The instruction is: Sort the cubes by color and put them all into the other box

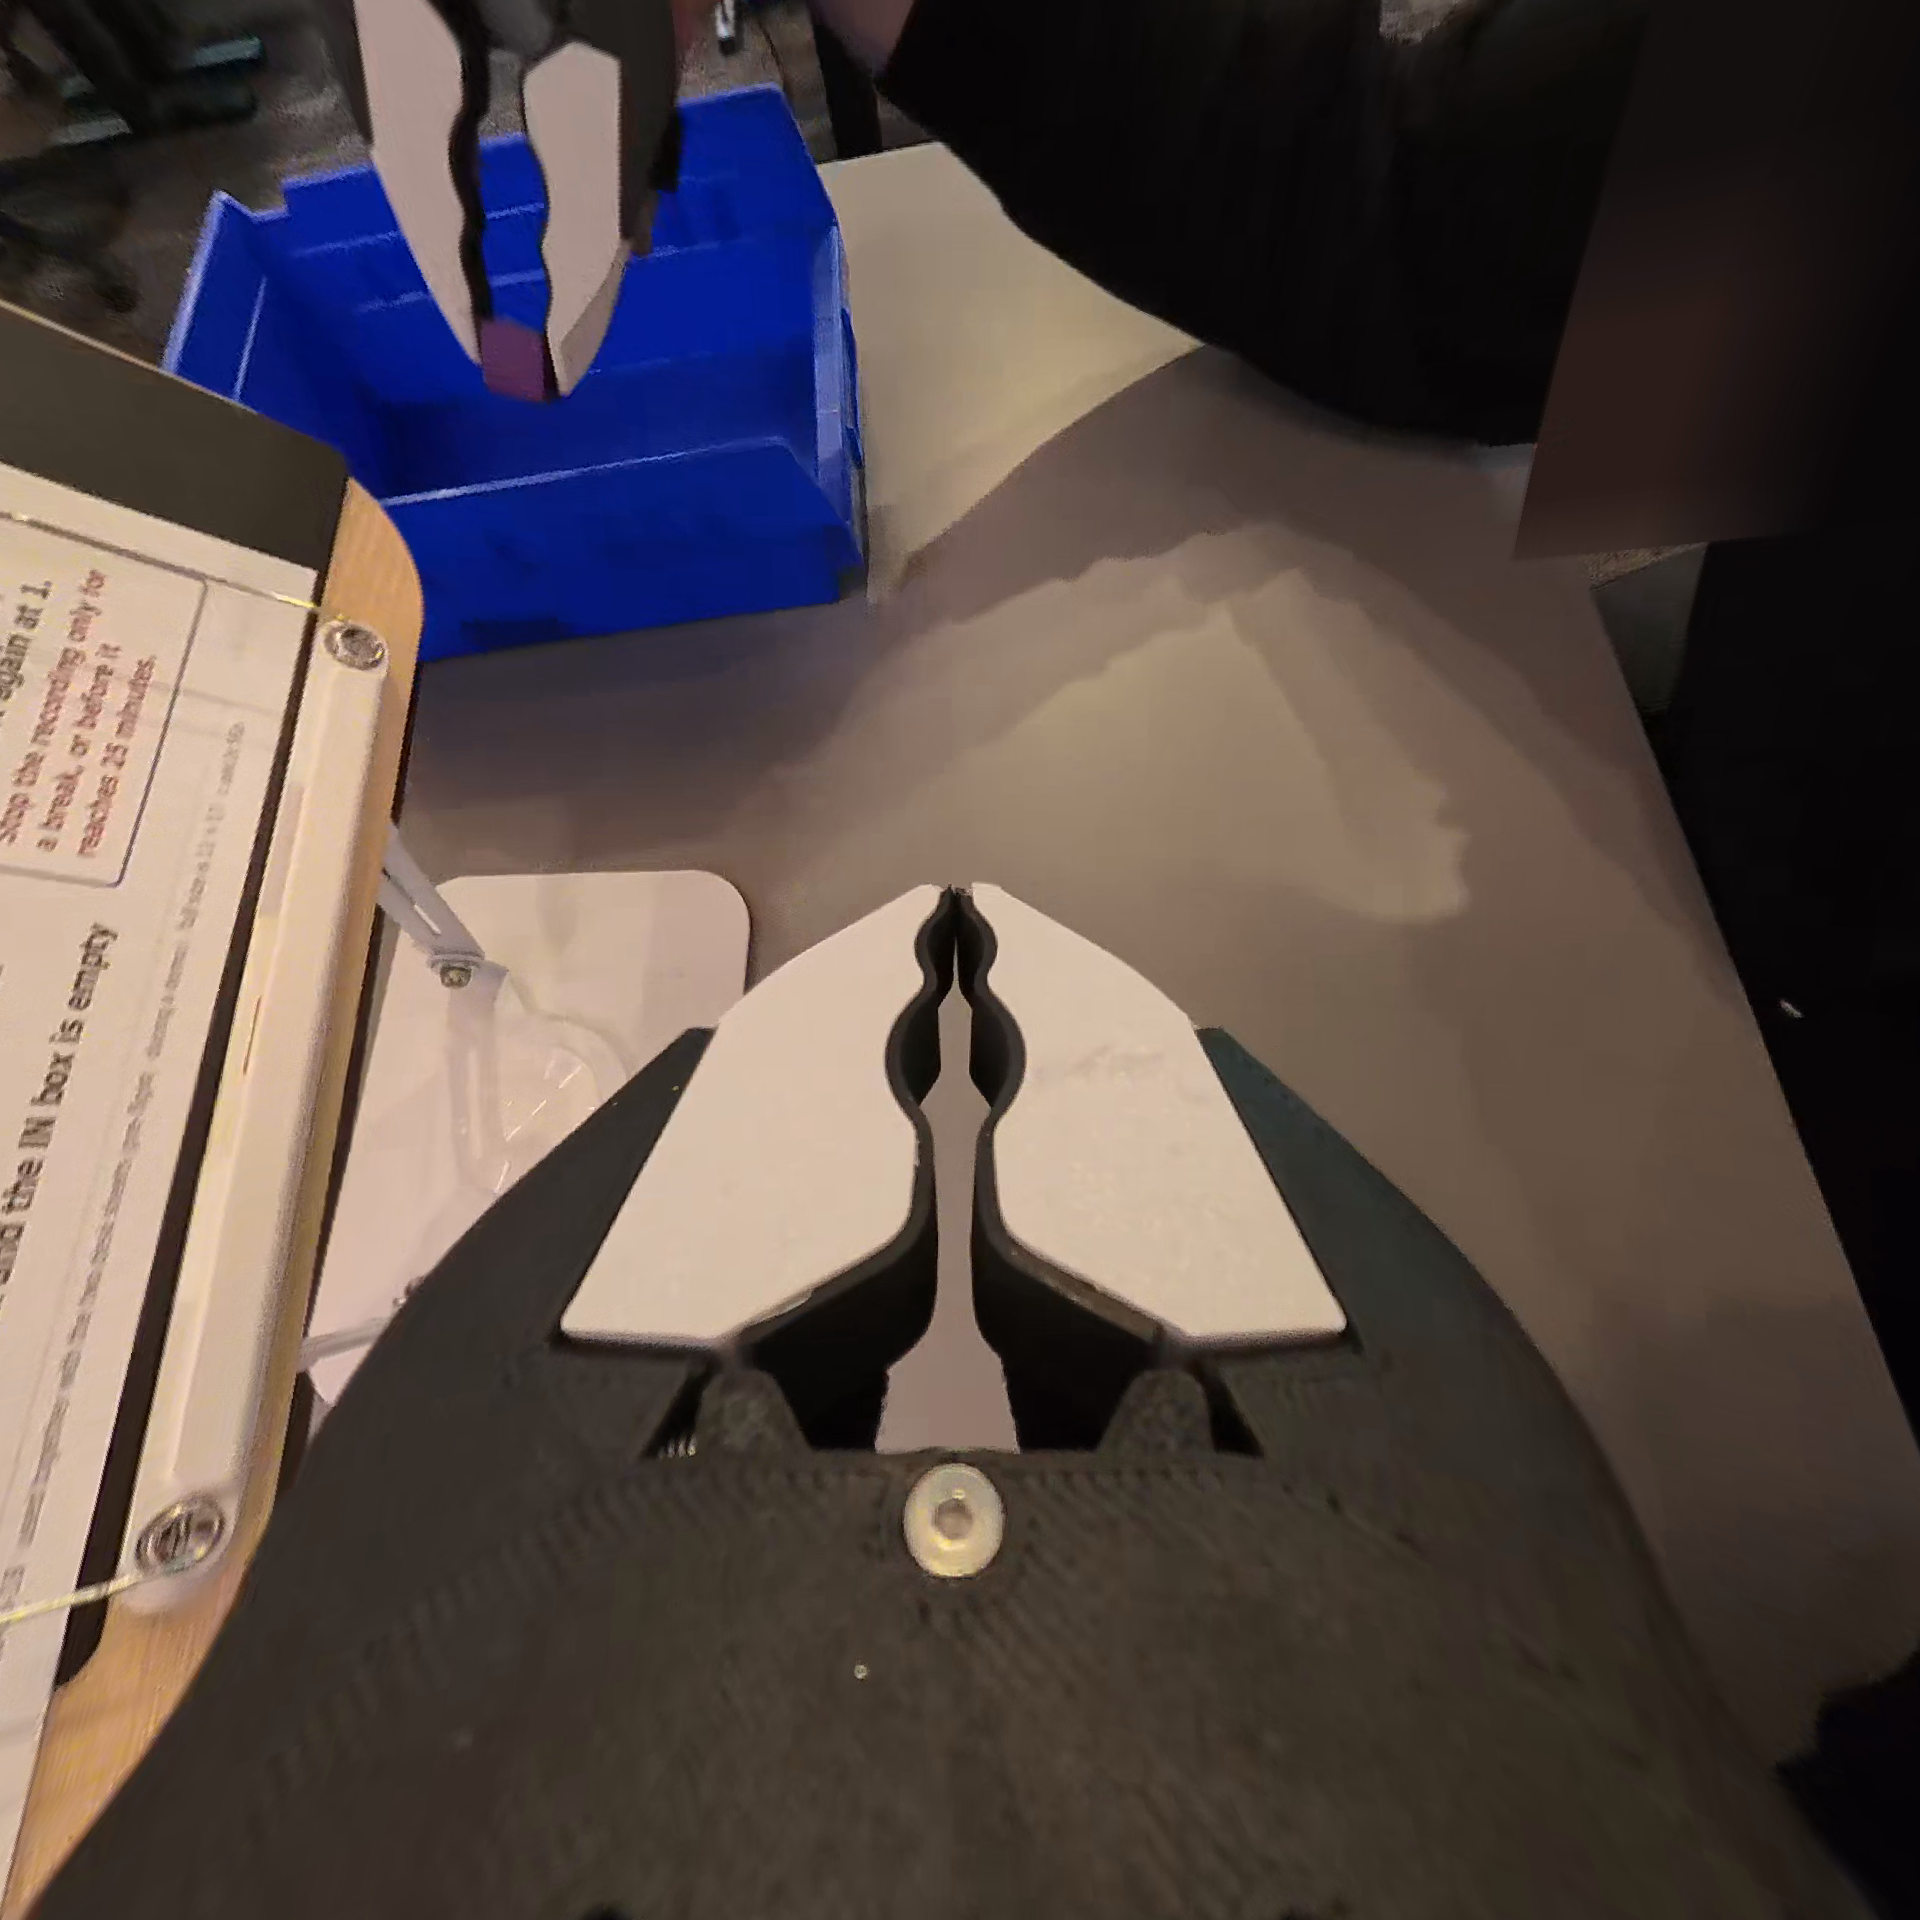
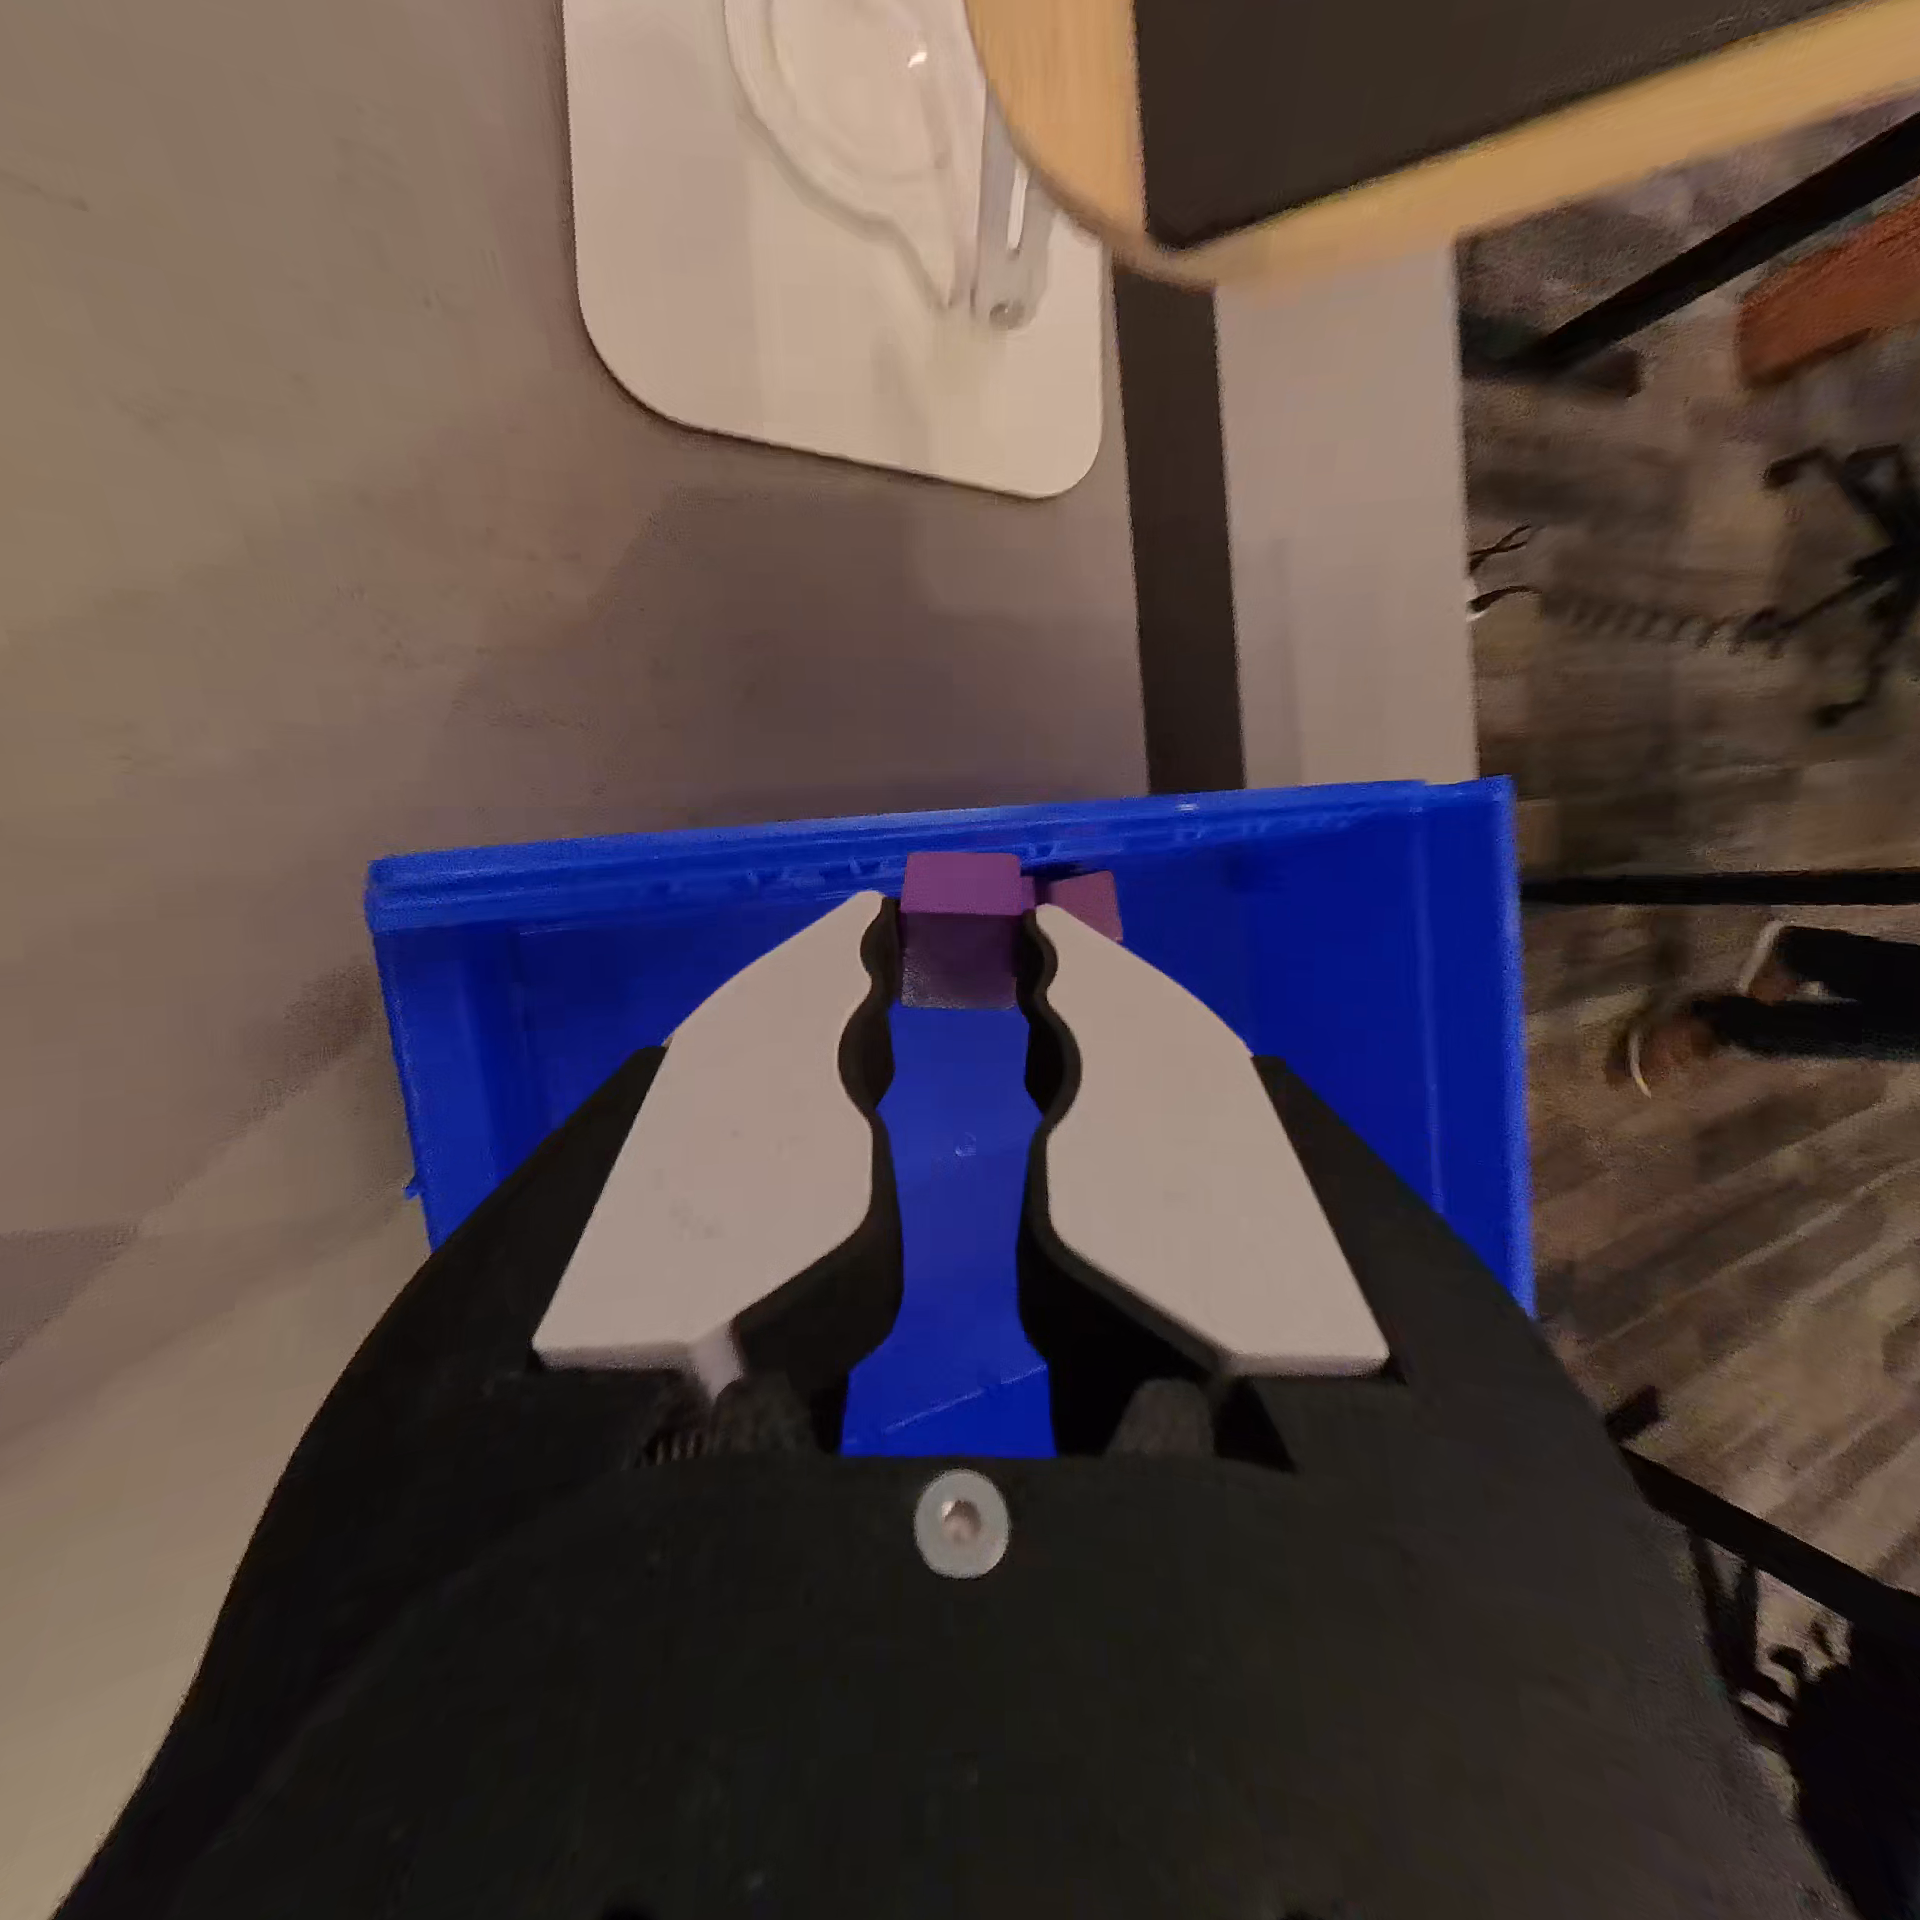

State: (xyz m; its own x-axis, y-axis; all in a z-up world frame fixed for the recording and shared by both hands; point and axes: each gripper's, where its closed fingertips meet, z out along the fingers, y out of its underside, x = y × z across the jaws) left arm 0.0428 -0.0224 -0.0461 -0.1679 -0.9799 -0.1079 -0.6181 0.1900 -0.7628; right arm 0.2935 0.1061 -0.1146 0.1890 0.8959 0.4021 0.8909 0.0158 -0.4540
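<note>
I have the right hand-held gripper [image 2: 958, 940] clamped on a small purple cube [image 2: 956, 954], held over the divided blue plastic box [image 2: 1475, 1039] and close to its far wall. A second purple cube [image 2: 1086, 896] sits just beyond it inside the box, so I judge this compartment is the purple one and I am holding there to keep like with like. Release is not yet made. The left hand-held gripper [image 1: 954, 896] is pinched closed on nothing, parked over the grey counter [image 1: 1143, 727] on the near side of the box, clear of the drop.
</note>
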